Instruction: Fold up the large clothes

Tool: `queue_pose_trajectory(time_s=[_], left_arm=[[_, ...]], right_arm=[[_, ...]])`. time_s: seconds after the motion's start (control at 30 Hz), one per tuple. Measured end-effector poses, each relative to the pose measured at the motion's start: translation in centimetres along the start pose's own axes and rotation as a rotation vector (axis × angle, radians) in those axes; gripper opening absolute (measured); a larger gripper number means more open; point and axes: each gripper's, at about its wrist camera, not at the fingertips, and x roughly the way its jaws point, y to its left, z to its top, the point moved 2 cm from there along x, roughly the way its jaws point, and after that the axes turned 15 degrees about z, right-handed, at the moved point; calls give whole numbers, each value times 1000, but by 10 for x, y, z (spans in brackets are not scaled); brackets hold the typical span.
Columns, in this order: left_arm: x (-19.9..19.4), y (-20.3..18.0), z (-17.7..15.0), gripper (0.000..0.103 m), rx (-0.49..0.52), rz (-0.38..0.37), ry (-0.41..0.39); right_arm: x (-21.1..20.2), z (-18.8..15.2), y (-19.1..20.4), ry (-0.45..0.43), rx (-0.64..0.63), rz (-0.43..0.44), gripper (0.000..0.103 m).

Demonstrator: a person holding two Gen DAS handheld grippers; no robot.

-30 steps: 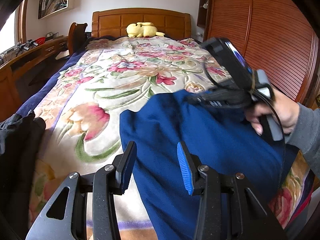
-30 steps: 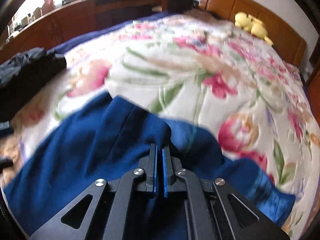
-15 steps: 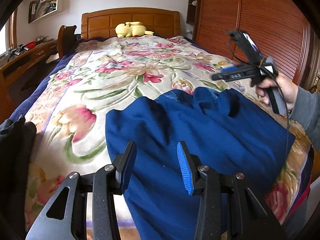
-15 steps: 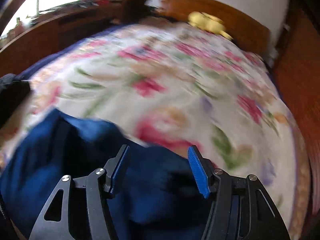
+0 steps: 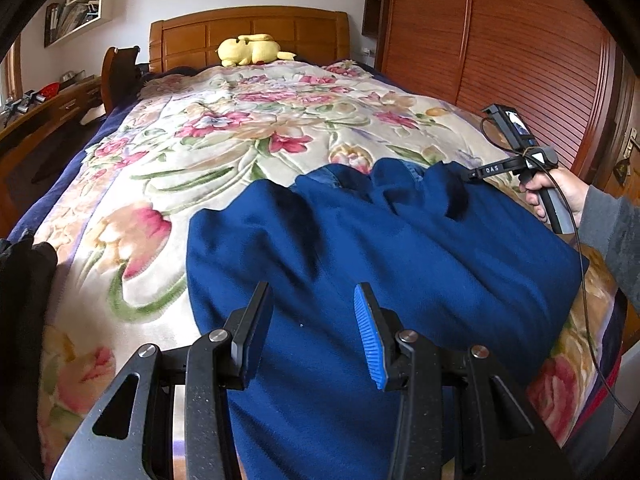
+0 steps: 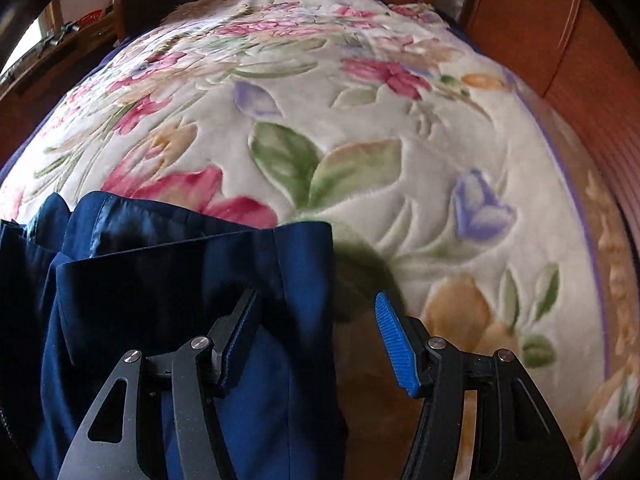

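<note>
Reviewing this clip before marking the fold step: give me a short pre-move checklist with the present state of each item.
1. Left gripper free, nothing pinched: ok.
2. Right gripper free, jaws apart: ok.
3. Blue garment lying on the floral blanket, not hanging off the bed: ok.
4. Garment smooth: not ok, ridges near its far edge.
5. Right gripper lined up over the garment's edge: ok.
6. Dark clothing at the left clear of the blue garment: ok.

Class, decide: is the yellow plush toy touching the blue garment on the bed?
Apart. The left wrist view shows the yellow plush toy at the headboard, bare floral blanket separating it from the blue garment.
</note>
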Motion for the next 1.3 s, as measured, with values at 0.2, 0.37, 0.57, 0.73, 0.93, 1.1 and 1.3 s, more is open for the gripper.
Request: queue_pose_trajectory(time_s=[0.2,0.37,0.57,0.73,0.93,1.1,1.3], left_arm=[[2,-6,-2,43,11,-10,13],[0,-9,-2,43,19,-10,12],[-2,-10,-1,43,21,-15,3],[-6,-9,-2,43,21,-25,-4],[-8,-12,-1,43,31,-20,-10],[-10,-17,-2,43,45,-24,-16],[-12,-22,-3,43,50,-20,-19]], right_arm=[[8,4,7,27,-87,-16,7],[-18,9,7,-45,-119,9,2],[-29,11,-39,-65,16,-114,2],[-22,-2,-36,-13,3,-126,6],[-55,-18,4,-92,-50,-71,56],[-73,-63,54,-85,-145,22,58],[-96,-112,84,-91,-181,99,58]])
